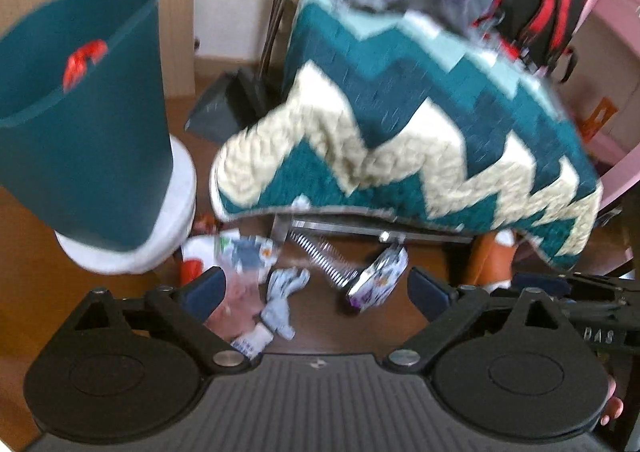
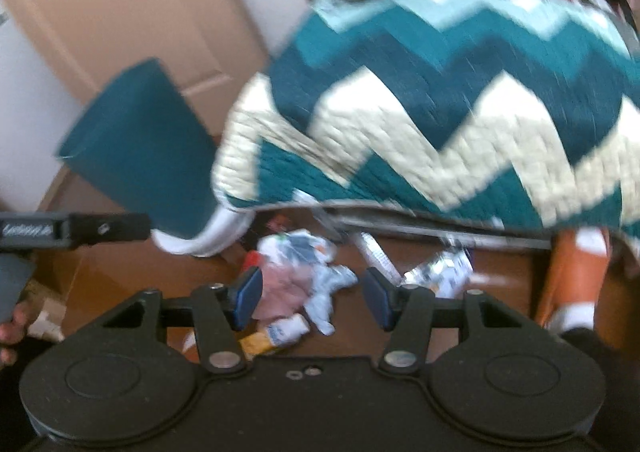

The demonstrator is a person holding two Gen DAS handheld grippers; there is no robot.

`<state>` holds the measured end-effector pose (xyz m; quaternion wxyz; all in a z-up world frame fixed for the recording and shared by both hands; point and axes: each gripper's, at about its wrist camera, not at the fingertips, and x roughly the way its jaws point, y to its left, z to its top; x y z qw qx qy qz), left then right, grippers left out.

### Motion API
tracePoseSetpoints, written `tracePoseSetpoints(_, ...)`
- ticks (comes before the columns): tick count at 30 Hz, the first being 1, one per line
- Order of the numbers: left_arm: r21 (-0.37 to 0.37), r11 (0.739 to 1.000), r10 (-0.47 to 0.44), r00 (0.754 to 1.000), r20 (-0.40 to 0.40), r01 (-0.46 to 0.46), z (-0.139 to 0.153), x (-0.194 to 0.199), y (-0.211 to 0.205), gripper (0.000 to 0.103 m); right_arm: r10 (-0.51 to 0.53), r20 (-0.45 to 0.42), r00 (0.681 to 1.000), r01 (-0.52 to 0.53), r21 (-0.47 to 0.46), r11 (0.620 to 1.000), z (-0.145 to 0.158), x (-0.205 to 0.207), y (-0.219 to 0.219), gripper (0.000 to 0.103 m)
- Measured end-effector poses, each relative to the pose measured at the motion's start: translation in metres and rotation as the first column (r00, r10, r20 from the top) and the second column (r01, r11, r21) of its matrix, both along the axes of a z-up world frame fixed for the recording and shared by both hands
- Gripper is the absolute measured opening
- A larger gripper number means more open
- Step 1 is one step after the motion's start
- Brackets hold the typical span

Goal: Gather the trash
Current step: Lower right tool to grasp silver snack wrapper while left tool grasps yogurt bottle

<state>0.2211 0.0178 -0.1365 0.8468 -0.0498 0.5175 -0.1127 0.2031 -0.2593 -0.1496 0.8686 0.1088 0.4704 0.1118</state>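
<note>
Both tongs hung empty over the floor: our left tongs (image 1: pixel 316 288) were spread wide, our right tongs (image 2: pixel 312 294) held at a middling gap, neither touching anything. The trash lay at the lower middle of both views, on the brown floor (image 1: pixel 360 328) just under the blanket's edge: a pale crumpled wrapper (image 2: pixel 324 284) between the right fingers' line of sight, a pinkish scrap (image 2: pixel 276 292) touching it, and a shiny foil packet (image 1: pixel 380 276) a little to the right. The teal bin (image 1: pixel 80 131) stood at the upper left, a red scrap (image 1: pixel 84 61) already inside.

We judged the step to be closing in on the crumpled wrapper. To do it well, we thought the right tongs should descend straight, straddle the wrapper's bulk rather than its loose tail, and close fully, keeping clear of the chevron blanket (image 1: pixel 400 131) and the metal spring (image 1: pixel 324 256) nearby. Motion blur hid finer detail.
</note>
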Motion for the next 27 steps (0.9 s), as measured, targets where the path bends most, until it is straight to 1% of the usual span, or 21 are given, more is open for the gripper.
tracePoseSetpoints(4, 0.052, 0.998, -0.038, 0.998, -0.059, 0.041, -0.039, 0.016, -0.003, 0.098, -0.102, -0.065, 0.993, 0.102, 0.005, 0.995, -0.044, 0.019, -0.016, 0.056)
tracePoseSetpoints(6, 0.085, 0.993, -0.071, 0.994, -0.089, 0.078, -0.058, 0.026, -0.005, 0.098, -0.152, -0.11, 0.982, 0.153, 0.003, 0.988, -0.066, 0.03, -0.023, 0.056)
tracePoseSetpoints(8, 0.098, 0.99, -0.087, 0.99, -0.112, 0.098, -0.075, 0.034, -0.006, 0.098, -0.202, -0.147, 0.968, 0.204, 0.001, 0.979, -0.089, 0.041, -0.03, 0.056)
tracePoseSetpoints(11, 0.092, 0.99, -0.092, 0.982, -0.164, 0.108, -0.101, 0.049, -0.004, 0.098, -0.298, -0.198, 0.934, 0.304, 0.003, 0.953, -0.122, 0.057, -0.043, 0.056)
tracePoseSetpoints(13, 0.094, 0.988, -0.106, 0.975, -0.195, 0.126, -0.117, 0.058, -0.002, 0.098, -0.363, -0.234, 0.902, 0.373, -0.002, 0.928, -0.144, 0.069, -0.053, 0.056)
tracePoseSetpoints(15, 0.107, 0.981, -0.138, 0.965, -0.221, 0.165, -0.136, 0.064, -0.002, 0.098, -0.41, -0.27, 0.871, 0.423, -0.013, 0.906, -0.165, 0.08, -0.059, 0.056)
tracePoseSetpoints(19, 0.133, 0.955, -0.22, 0.935, -0.278, 0.264, -0.177, 0.071, -0.003, 0.098, -0.475, -0.307, 0.825, 0.481, -0.059, 0.875, -0.203, 0.097, -0.069, 0.056)
tracePoseSetpoints(21, 0.124, 0.95, -0.235, 0.915, -0.328, 0.288, -0.202, 0.072, 0.0, 0.098, -0.496, -0.321, 0.807, 0.503, -0.068, 0.862, -0.22, 0.104, -0.072, 0.056)
tracePoseSetpoints(24, 0.104, 0.942, -0.256, 0.881, -0.398, 0.32, -0.236, 0.068, 0.001, 0.098, -0.51, -0.34, 0.79, 0.52, -0.069, 0.851, -0.241, 0.114, -0.073, 0.056)
tracePoseSetpoints(27, 0.096, 0.92, -0.301, 0.844, -0.445, 0.379, -0.264, 0.059, -0.003, 0.098, -0.519, -0.351, 0.78, 0.529, -0.075, 0.845, -0.259, 0.123, -0.072, 0.056)
